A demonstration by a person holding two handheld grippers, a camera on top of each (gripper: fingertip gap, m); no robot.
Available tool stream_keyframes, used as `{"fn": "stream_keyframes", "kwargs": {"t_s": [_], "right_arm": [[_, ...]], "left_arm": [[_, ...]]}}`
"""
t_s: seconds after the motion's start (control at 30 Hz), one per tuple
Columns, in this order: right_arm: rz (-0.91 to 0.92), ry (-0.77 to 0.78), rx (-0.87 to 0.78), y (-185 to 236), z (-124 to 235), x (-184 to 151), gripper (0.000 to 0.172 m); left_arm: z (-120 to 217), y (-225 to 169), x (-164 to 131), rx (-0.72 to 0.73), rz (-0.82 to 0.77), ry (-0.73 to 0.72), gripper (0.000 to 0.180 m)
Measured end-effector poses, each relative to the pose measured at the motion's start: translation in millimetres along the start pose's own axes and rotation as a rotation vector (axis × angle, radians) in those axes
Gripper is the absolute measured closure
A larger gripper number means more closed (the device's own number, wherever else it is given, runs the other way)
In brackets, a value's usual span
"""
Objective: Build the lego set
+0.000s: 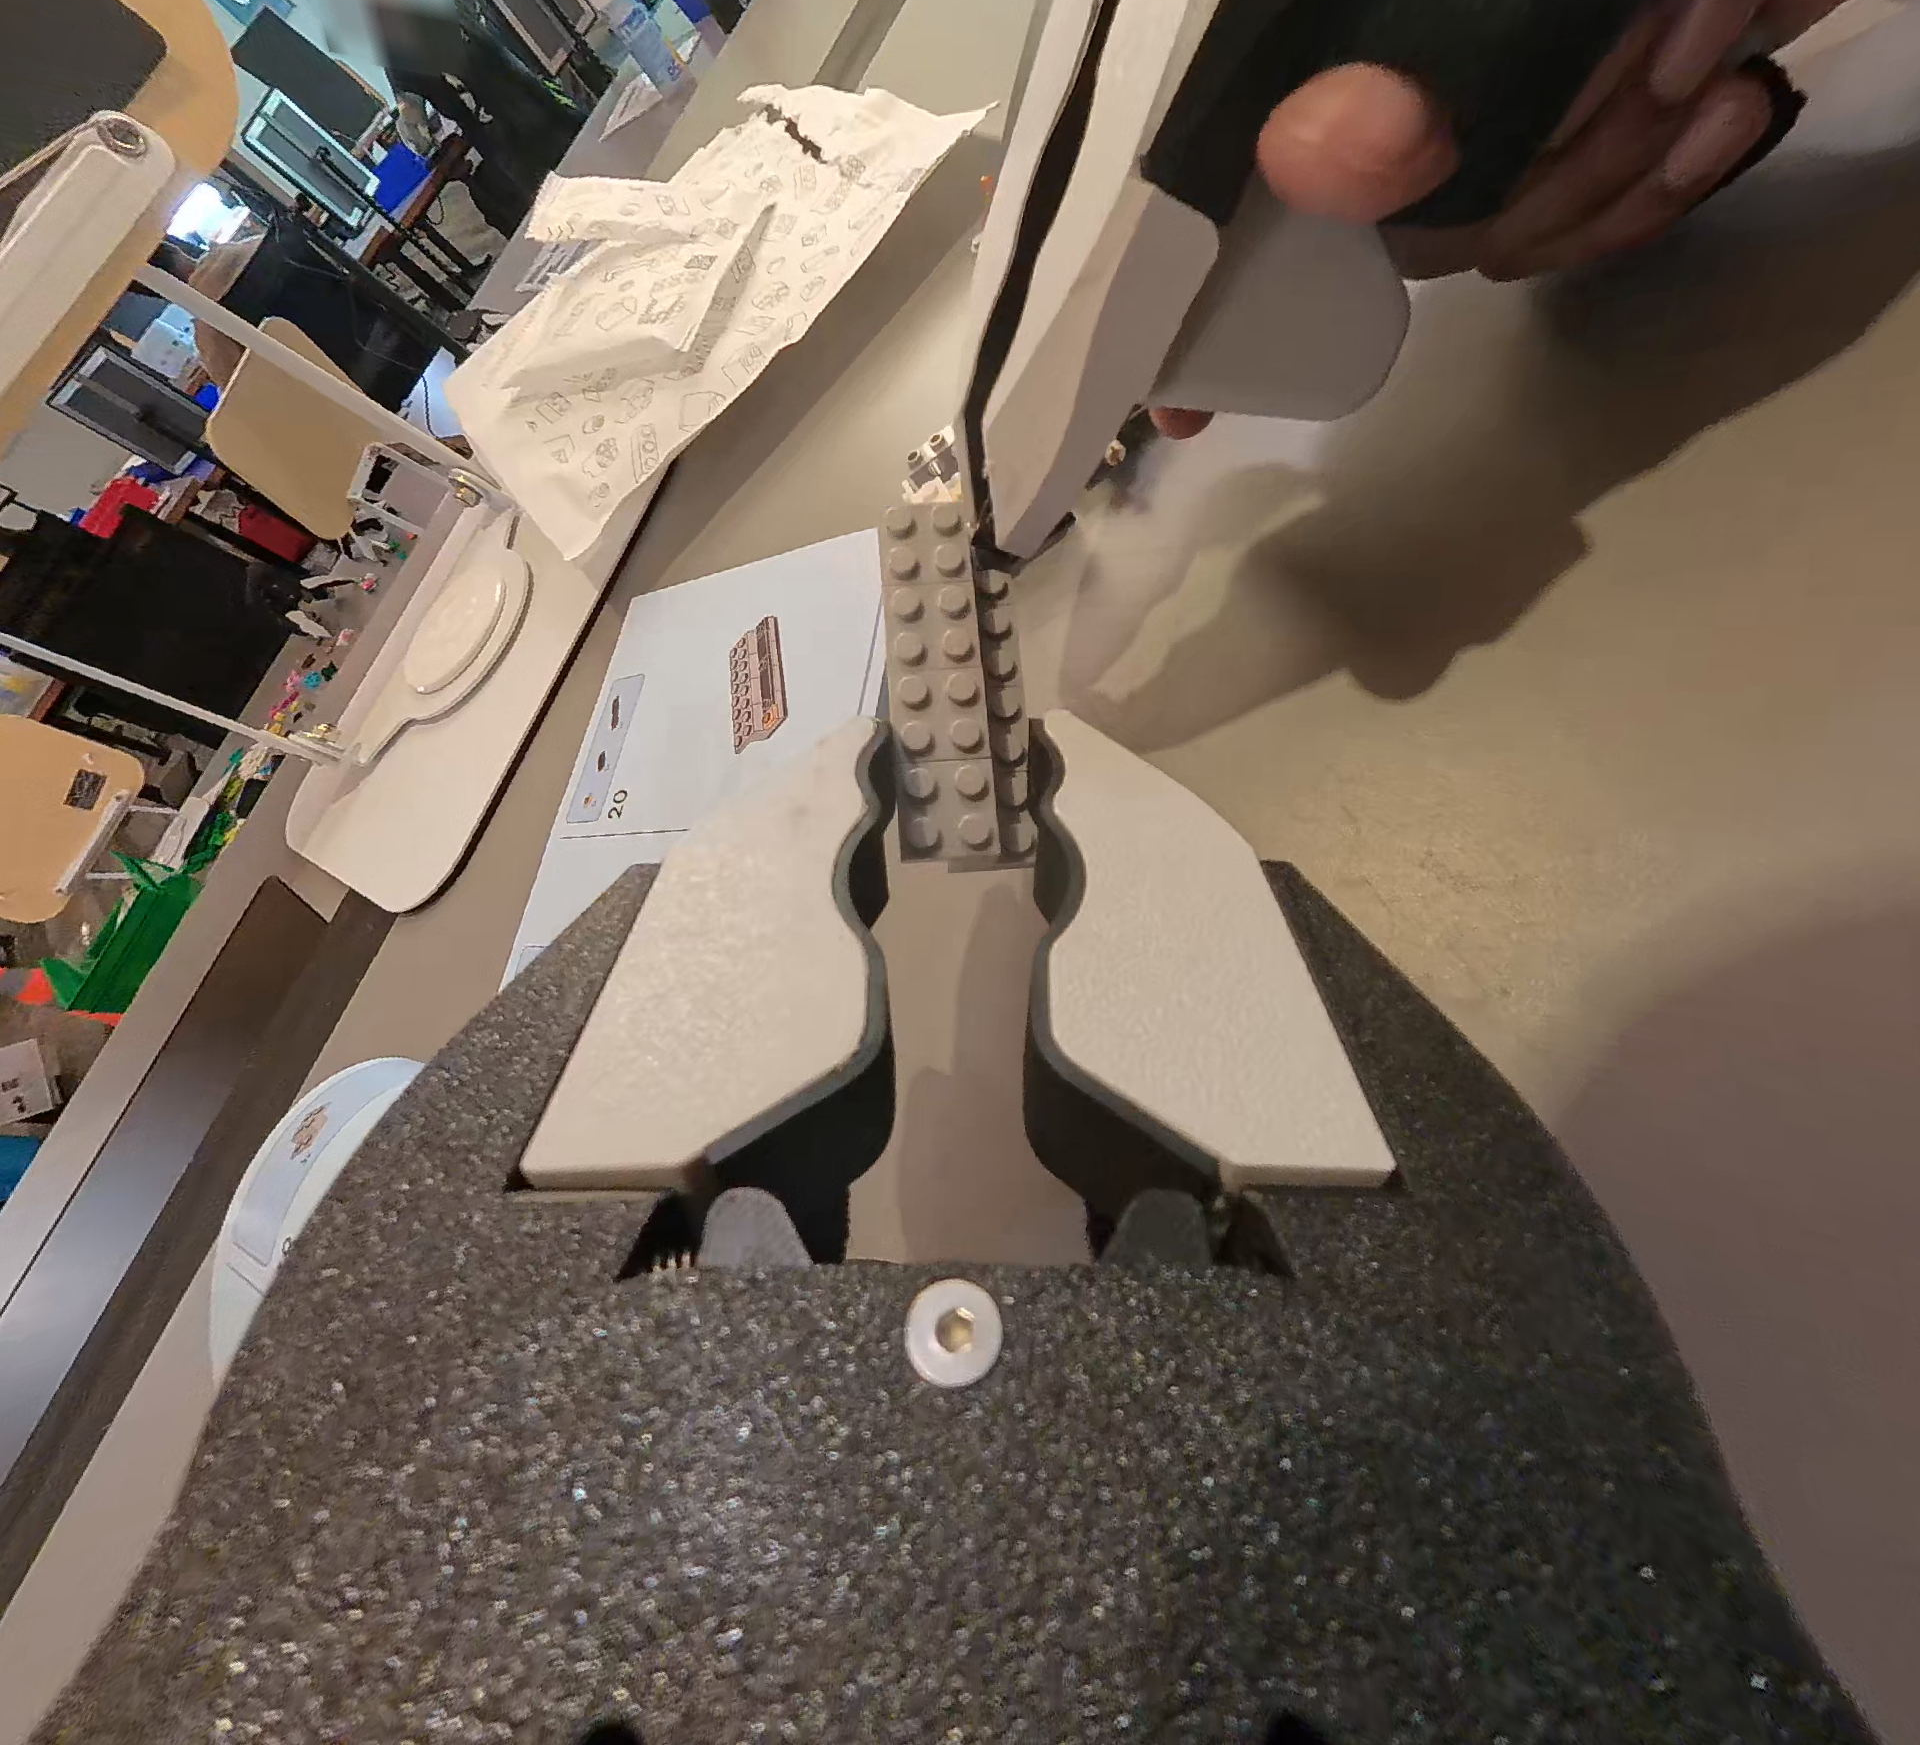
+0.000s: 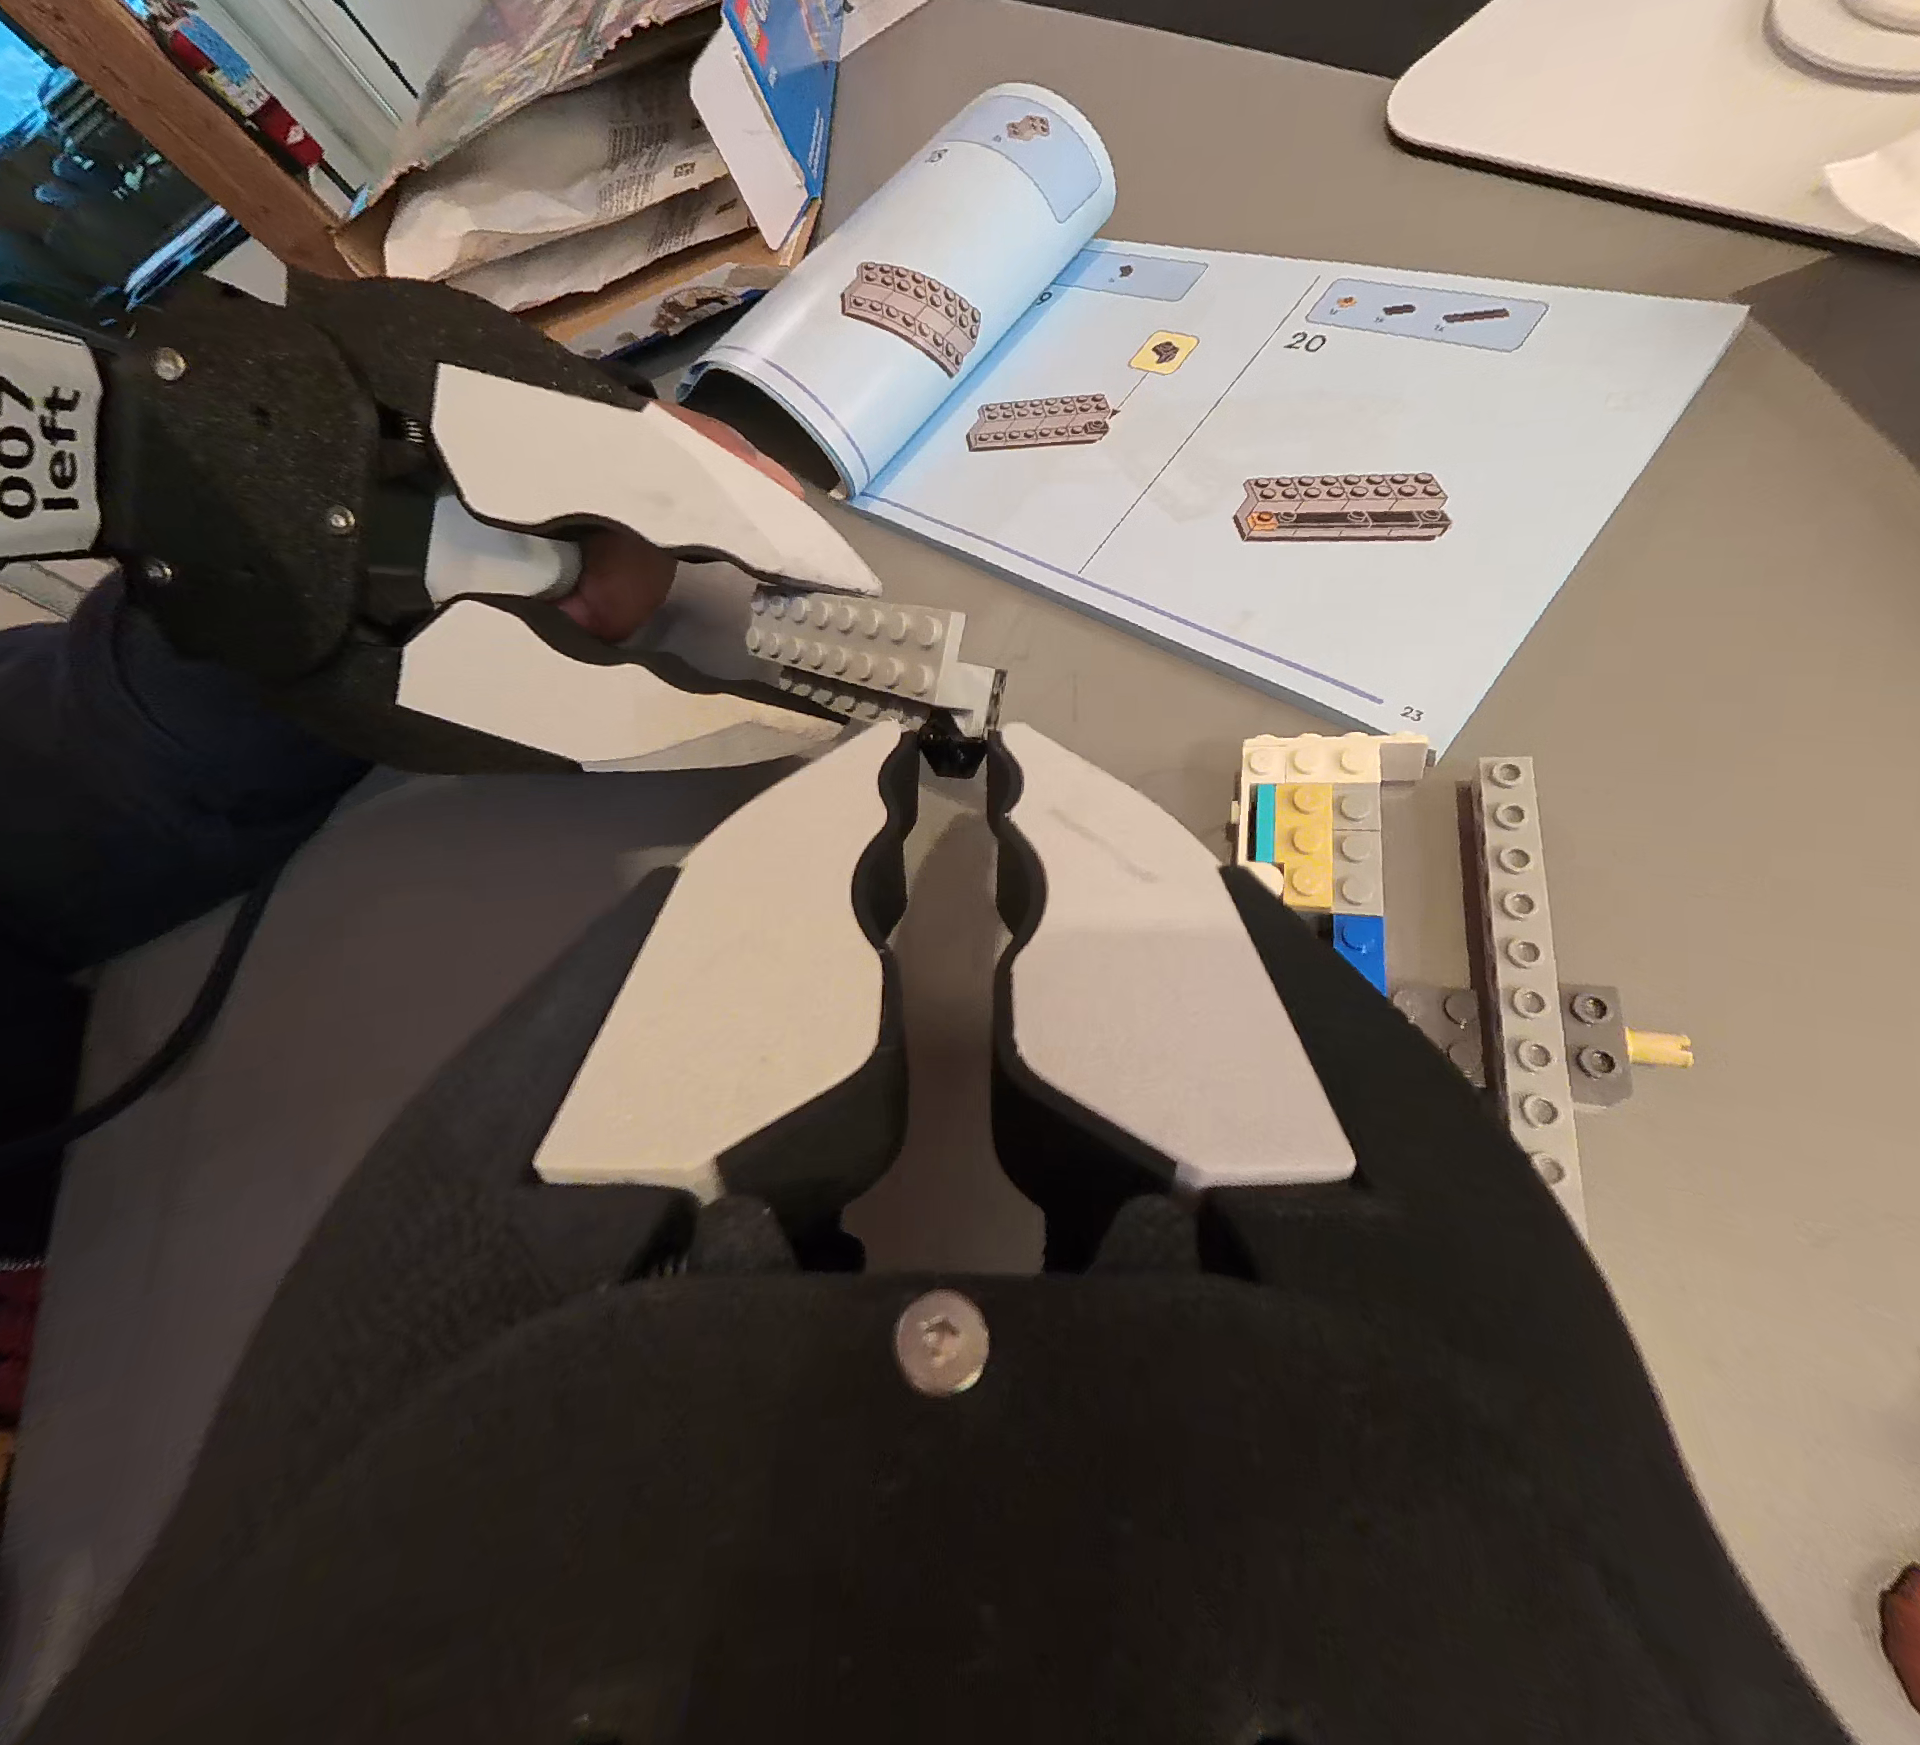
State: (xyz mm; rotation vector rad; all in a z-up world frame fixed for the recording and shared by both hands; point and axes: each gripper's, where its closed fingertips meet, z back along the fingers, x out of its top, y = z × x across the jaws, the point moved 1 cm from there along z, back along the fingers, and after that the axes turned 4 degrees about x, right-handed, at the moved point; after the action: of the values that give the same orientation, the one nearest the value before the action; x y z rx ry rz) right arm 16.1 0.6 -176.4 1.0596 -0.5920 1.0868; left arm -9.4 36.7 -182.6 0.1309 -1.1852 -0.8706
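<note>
The grey studded brick assembly (image 2: 852, 651) is clamped between the left gripper's (image 1: 961, 796) fingers above the grey table (image 2: 1714, 1383), while the right gripper (image 2: 951, 750) pinches a small black piece (image 2: 951, 753) against its end, beside an open printed instruction booklet (image 2: 1299, 448)

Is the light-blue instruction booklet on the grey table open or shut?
Open. The light-blue instruction booklet lies spread flat on the grey table, its left pages curled back over.

Speckled black gripper bodies (image 2: 935, 1487), pale grey fingers (image 2: 748, 947), silver screws (image 2: 941, 1342)
</note>
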Motion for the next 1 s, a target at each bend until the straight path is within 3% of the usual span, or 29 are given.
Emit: {"fn": "stream_keyframes", "kwargs": {"t_s": [0.53, 1.0], "right_arm": [[-0.047, 0.027, 0.060, 2, -2, -7, 0.159], [-0.077, -0.021, 0.164, 14, 1, 0, 0.159]], "left_arm": [[6, -2, 5, -0.077, 0.051, -0.093, 0.163], [21, 4, 22, -0.187, 0.222, -0.256, 0.164]]}}
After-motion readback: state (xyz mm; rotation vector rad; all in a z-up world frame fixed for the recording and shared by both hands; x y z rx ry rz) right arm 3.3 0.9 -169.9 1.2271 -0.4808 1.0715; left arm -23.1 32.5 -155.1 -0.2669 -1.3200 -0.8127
